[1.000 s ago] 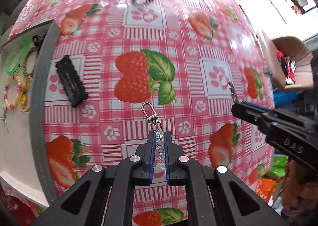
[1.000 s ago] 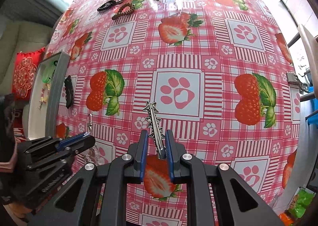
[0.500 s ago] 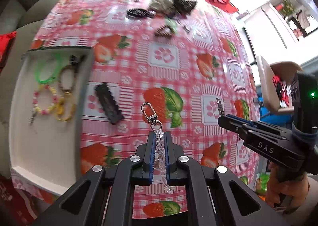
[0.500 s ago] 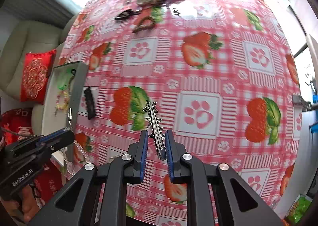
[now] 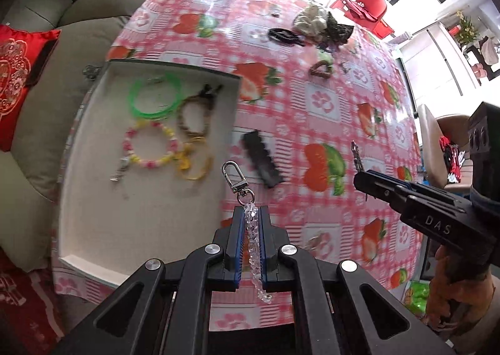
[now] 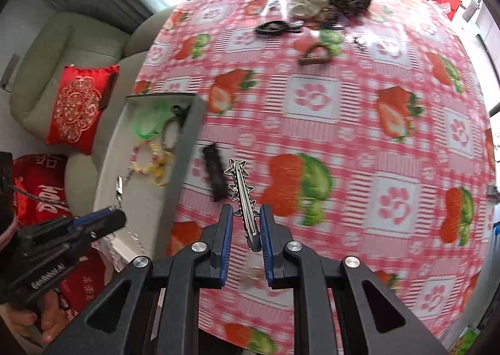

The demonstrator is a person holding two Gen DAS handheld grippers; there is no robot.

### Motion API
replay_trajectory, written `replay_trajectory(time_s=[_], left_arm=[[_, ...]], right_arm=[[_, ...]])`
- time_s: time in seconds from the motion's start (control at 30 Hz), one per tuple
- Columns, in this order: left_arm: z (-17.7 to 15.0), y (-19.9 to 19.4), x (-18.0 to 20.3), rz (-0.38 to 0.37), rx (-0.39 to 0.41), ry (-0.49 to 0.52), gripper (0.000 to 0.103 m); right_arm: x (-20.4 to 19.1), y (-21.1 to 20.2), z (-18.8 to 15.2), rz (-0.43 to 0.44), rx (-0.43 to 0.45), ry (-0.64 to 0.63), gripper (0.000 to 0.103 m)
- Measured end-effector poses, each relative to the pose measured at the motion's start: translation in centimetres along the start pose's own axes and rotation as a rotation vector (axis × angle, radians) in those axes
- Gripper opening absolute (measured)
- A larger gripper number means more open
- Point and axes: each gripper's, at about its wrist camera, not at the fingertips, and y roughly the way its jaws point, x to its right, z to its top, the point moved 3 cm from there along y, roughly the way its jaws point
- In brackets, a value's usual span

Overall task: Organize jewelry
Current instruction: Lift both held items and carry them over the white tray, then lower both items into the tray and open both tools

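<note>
My left gripper (image 5: 250, 214) is shut on a clear bead chain (image 5: 253, 239) with a silver clasp (image 5: 233, 177), held above the right edge of the white tray (image 5: 140, 214). My right gripper (image 6: 246, 214) is shut on a silver hair clip (image 6: 244, 195) studded with stars, high over the strawberry tablecloth (image 6: 343, 136). In the tray lie a green bangle (image 5: 154, 95), a brown cord bracelet (image 5: 193, 114), a pink and yellow bead bracelet (image 5: 150, 148) and a yellow one (image 5: 195, 164). A black hair clip (image 5: 261, 158) lies on the cloth just right of the tray.
At the table's far end lie a black hair tie (image 6: 275, 27), a brown clip (image 6: 315, 55) and a heap of scrunchies (image 6: 331, 2). A beige sofa (image 6: 62, 52) with a red cushion (image 6: 78, 105) stands left of the table. A chair (image 5: 437, 142) stands at the right.
Both grippers have risen and swung left toward the tray, each keeping its item. The tray now shows in full in the left wrist view.
</note>
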Motion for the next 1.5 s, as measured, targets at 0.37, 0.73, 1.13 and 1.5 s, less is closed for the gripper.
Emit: replay_trajectory(time_s=[0.37,0.73,1.13,1.5], left_arm=[[-1.7,0.6,-9.3,0.06,-0.044,-0.008,0.014],[-2.6,4.5,-13.1,0.13,-0.082,-0.003,0.015],[-1.3,6.9,-13.5,0.19,-0.08,0.035,0.015],[-1.2,6.8,-12.5,0.238,-0.091,0.056,0.015]], right_arm=[[-11.2,5.4,0.4,0.049,-0.058,-0.093,0.019],[-15.6,13.0,-0.9,0.012,-0.216,-0.159,0.019],[-14.3,16.3,1.2,-0.07,-0.23,-0.114,0.019],[-14.1,15.7,1.7,-0.044,-0.236,-0.093,0.027]])
